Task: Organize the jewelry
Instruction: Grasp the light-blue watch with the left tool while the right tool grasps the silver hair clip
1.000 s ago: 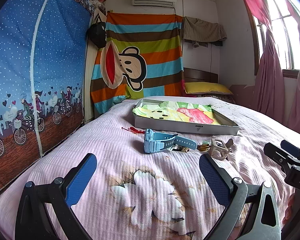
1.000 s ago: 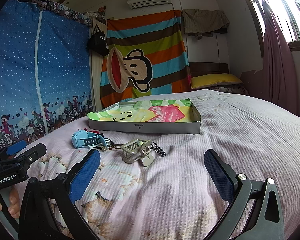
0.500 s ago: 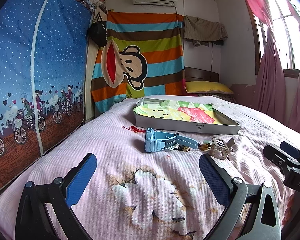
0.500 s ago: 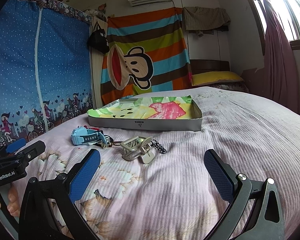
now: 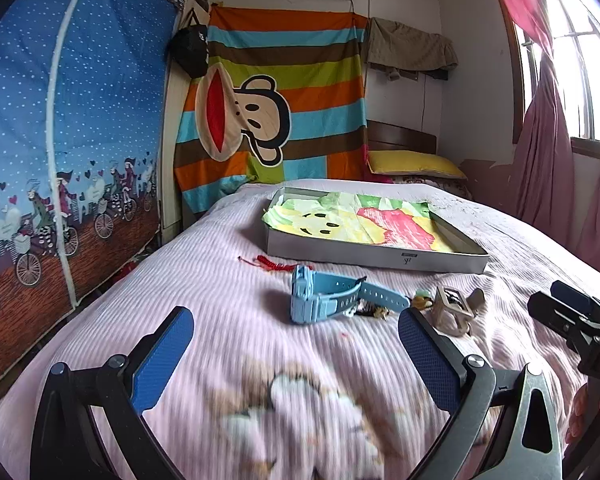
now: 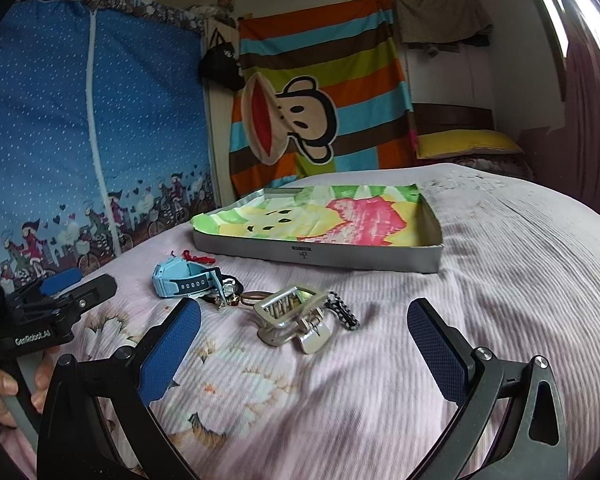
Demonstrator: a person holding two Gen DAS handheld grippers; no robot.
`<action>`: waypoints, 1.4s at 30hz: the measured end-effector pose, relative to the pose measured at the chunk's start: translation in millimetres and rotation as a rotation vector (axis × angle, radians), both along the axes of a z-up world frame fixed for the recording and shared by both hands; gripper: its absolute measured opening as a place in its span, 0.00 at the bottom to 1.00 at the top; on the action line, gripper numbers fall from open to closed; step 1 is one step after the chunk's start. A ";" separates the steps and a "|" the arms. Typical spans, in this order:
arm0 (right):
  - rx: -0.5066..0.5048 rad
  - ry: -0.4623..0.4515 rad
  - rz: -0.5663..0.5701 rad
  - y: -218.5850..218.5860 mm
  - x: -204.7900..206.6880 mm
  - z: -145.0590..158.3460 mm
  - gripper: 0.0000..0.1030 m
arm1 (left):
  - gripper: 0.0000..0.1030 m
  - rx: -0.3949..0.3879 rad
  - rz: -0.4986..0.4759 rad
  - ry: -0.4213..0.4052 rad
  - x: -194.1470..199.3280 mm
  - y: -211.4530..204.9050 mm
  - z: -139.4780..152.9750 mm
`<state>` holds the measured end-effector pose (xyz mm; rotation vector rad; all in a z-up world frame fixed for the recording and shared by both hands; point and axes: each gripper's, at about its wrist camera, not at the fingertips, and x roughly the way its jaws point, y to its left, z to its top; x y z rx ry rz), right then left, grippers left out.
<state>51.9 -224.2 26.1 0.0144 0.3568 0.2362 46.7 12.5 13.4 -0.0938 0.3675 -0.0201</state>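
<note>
The silver hair claw (image 6: 296,316) lay just ahead of the wide-open, empty right gripper (image 6: 304,344); the left gripper (image 5: 296,356), equally wide, faced the blue watch (image 5: 324,300).

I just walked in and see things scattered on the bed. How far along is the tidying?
Nothing looks done yet: the tray holds only its colourful paper lining. Nothing is in hand either; the left gripper and right gripper hover over the bed with jaws wide open. Still left on the bedspread: the blue watch, silver hair clip, black chain, red cord and small trinkets.
</note>
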 end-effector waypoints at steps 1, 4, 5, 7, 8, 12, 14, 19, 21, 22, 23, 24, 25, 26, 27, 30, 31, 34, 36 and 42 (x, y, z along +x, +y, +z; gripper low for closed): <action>-0.010 0.009 0.015 2.3 5.9 -0.3 0.98 | 1.00 0.002 -0.007 0.004 5.3 0.0 0.8; -0.022 0.048 0.047 7.6 24.0 -3.0 0.98 | 1.00 0.005 -0.026 0.029 19.4 -0.8 0.2; -0.019 0.061 0.056 9.3 31.5 -4.2 0.97 | 1.00 0.003 -0.030 0.039 24.4 -0.7 -0.5; -0.011 0.085 0.065 11.8 43.2 -6.5 0.93 | 0.97 0.002 -0.041 0.066 35.2 -0.3 -2.6; -0.002 0.100 0.070 13.0 50.0 -8.6 0.90 | 0.94 -0.001 -0.046 0.081 40.7 0.4 -3.1; 0.022 0.157 0.074 16.1 70.1 -17.8 0.88 | 0.85 -0.033 -0.070 0.128 60.5 5.7 -5.2; 0.022 0.182 0.075 19.0 79.9 -23.4 0.83 | 0.80 -0.049 -0.084 0.150 69.2 8.7 -5.2; 0.015 0.223 0.084 25.5 89.9 -34.4 0.78 | 0.63 -0.090 -0.125 0.194 89.9 9.7 -12.7; 0.007 0.239 0.086 28.6 91.2 -37.7 0.78 | 0.56 -0.124 -0.131 0.203 93.7 12.6 -19.0; 0.004 0.245 0.086 29.2 92.1 -39.1 0.78 | 0.55 -0.145 -0.135 0.205 95.0 15.1 -21.5; 0.002 0.249 0.085 30.2 92.7 -40.7 0.78 | 0.55 -0.166 -0.139 0.202 95.6 17.5 -23.8; -0.001 0.254 0.081 31.1 93.7 -42.3 0.78 | 0.53 -0.178 -0.143 0.202 95.8 19.0 -24.9; -0.002 0.257 0.075 32.1 94.9 -43.8 0.78 | 0.51 -0.183 -0.151 0.202 96.5 19.5 -25.5; 0.000 0.261 0.073 30.3 94.5 -44.3 0.76 | 0.48 -0.186 -0.158 0.201 97.1 19.2 -25.7; 0.003 0.265 0.069 30.0 95.3 -45.1 0.75 | 0.46 -0.187 -0.166 0.202 97.3 18.5 -26.6; 0.011 0.278 0.054 29.1 98.4 -47.9 0.68 | 0.38 -0.187 -0.189 0.211 99.0 16.6 -28.0; 0.013 0.278 0.051 28.2 99.0 -48.9 0.66 | 0.36 -0.188 -0.192 0.214 100.0 16.2 -28.6; 0.022 0.276 0.046 28.0 99.7 -49.9 0.63 | 0.33 -0.200 -0.191 0.228 101.8 16.1 -29.8; 0.024 0.267 0.044 27.9 98.4 -50.0 0.58 | 0.29 -0.208 -0.186 0.239 103.2 18.2 -30.3; 0.034 0.221 0.043 28.9 87.5 -47.3 0.52 | 0.19 -0.224 -0.163 0.257 104.9 23.8 -31.1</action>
